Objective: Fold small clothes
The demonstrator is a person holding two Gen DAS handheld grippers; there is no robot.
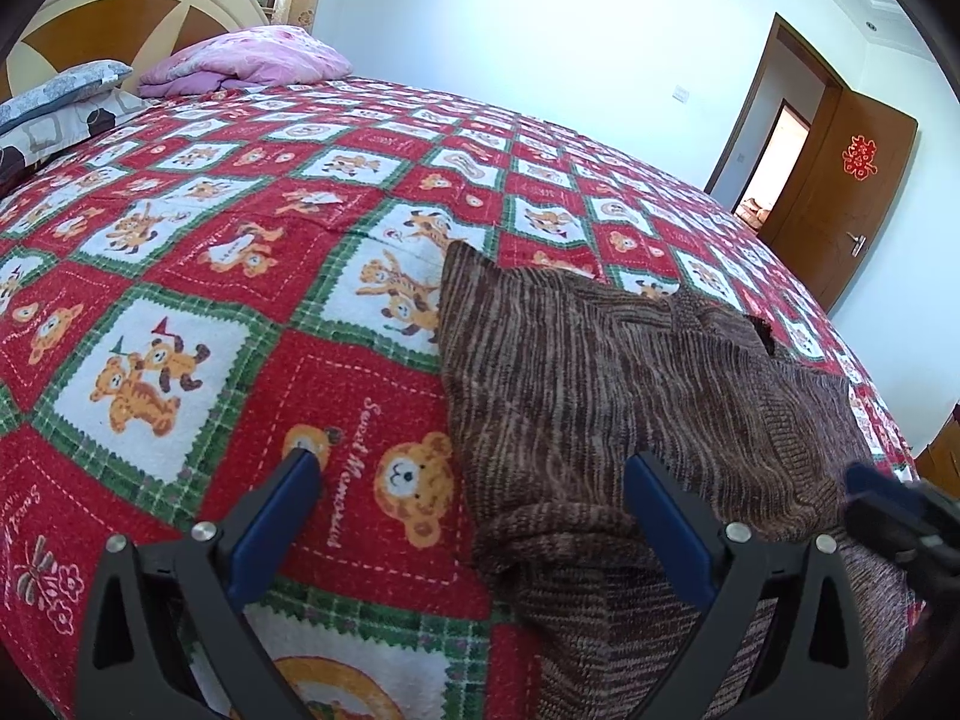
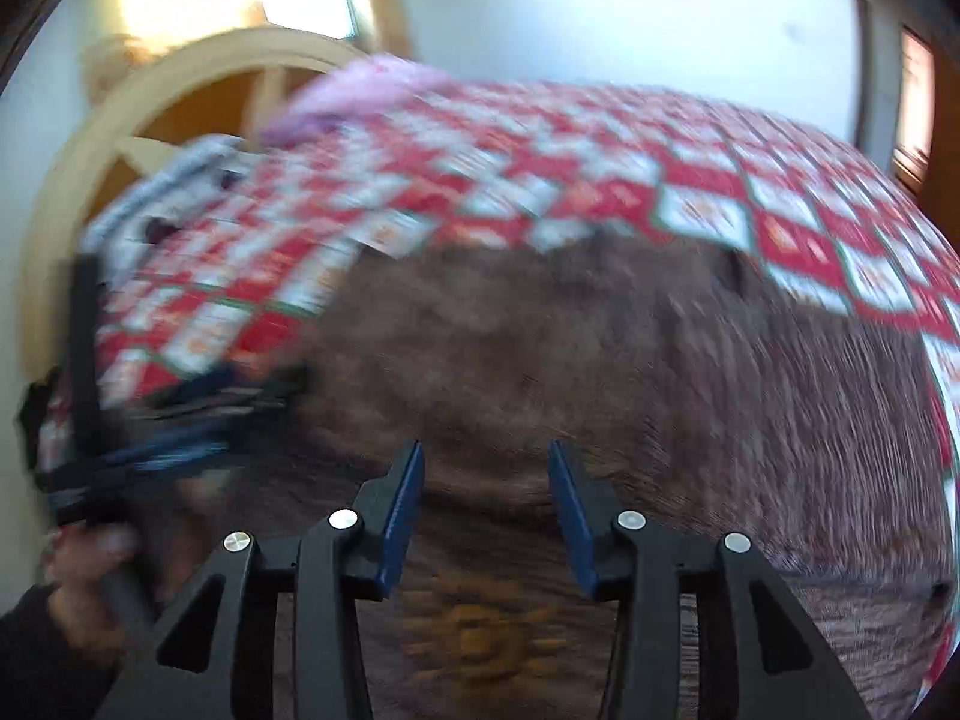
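Note:
A brown striped knit garment [image 1: 612, 384] lies on the red bear-print bedspread [image 1: 198, 276], a sleeve or edge folded over near me. My left gripper [image 1: 471, 465] is open, low over the garment's left edge, its right finger [image 1: 666, 516] on the knit and its left finger over the bedspread. My right gripper [image 1: 888, 495] shows at the far right of the left wrist view. In the blurred right wrist view my right gripper [image 2: 485, 456] is open above the garment [image 2: 600, 372]. The left gripper [image 2: 180, 420] appears there at the left, blurred.
Pillows [image 1: 66, 96] and a pink quilt [image 1: 252, 57] lie by the headboard [image 1: 120, 18]. An open wooden door [image 1: 840, 192] stands at the right. A hand [image 2: 90, 564] holds the left gripper's handle.

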